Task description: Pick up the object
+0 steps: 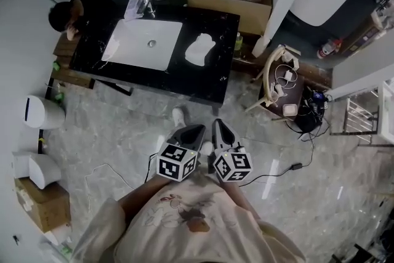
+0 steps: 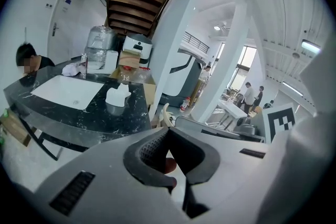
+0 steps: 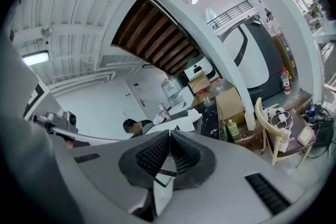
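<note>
the left gripper (image 1: 198, 129) and right gripper (image 1: 219, 123) hold their fingers pressed together, empty. the white object (image 1: 200, 49) lies on the black tabletop (image 1: 203, 82) beside the sink (image 1: 143, 43), well apart from both.

Head view is recorded dim and cool-toned, darkened toward the corners. Pale glare streaks are noted on the floor (image 1: 271, 186). The sink (image 1: 143, 43) is rendered brightest, set against the black counter (image 1: 203, 80). Both gripper views are framed by black fisheye circles, and the pillar (image 2: 170, 44) is bowed, with straight lines curved more strongly toward the rims. Even white light is recorded there. A ceiling lamp (image 2: 311, 46) and a window (image 2: 244, 63) are blown out. Slight softness is noted at the circle edges.
</note>
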The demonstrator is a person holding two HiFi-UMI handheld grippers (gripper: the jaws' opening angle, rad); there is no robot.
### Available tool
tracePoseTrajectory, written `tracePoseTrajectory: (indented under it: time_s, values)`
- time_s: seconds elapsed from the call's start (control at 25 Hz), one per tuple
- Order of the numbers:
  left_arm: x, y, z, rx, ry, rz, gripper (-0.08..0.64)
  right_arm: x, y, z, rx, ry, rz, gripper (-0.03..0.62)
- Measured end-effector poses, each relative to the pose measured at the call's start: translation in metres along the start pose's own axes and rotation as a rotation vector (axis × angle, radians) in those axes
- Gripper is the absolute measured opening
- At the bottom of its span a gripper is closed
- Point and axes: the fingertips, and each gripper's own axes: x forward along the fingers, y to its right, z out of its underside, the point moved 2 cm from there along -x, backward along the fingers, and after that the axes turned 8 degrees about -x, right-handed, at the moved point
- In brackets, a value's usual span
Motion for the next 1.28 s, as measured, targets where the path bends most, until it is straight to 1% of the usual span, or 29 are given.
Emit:
tracePoseTrajectory:
  time_s: [0.12,0.32,0.48,0.76,0.96,1.28]
  values:
    - [0.003,0.001,-0.006,0.016,-0.003,0.007,0.014,0.004,0.004,-0.003,0.011,0.008,0.014,0.02]
    - [0.012,-0.007,-0.016,0.012,-0.014,0.019,0.014,0.016,-0.001,-0.011,-0.013,0.019,-0.006,0.02]
    - [0.02,-0.017,-0.019,0.006,-0.029,0.037,0.014,0.028,0.002,-0.006,-0.014,0.001,0.015,0.02]
    - [0.032,-0.053,-0.044,-0.031,-0.03,0.034,0.014,0.066,0.004,-0.009,-0.014,-0.035,0.036,0.02]
    - [0.044,-0.076,-0.059,-0.038,-0.044,0.049,0.014,0.095,0.003,-0.013,-0.022,-0.047,0.055,0.02]
    - [0.064,-0.11,-0.099,-0.037,-0.055,0.086,0.014,0.142,0.008,-0.028,-0.02,-0.053,0.107,0.02]
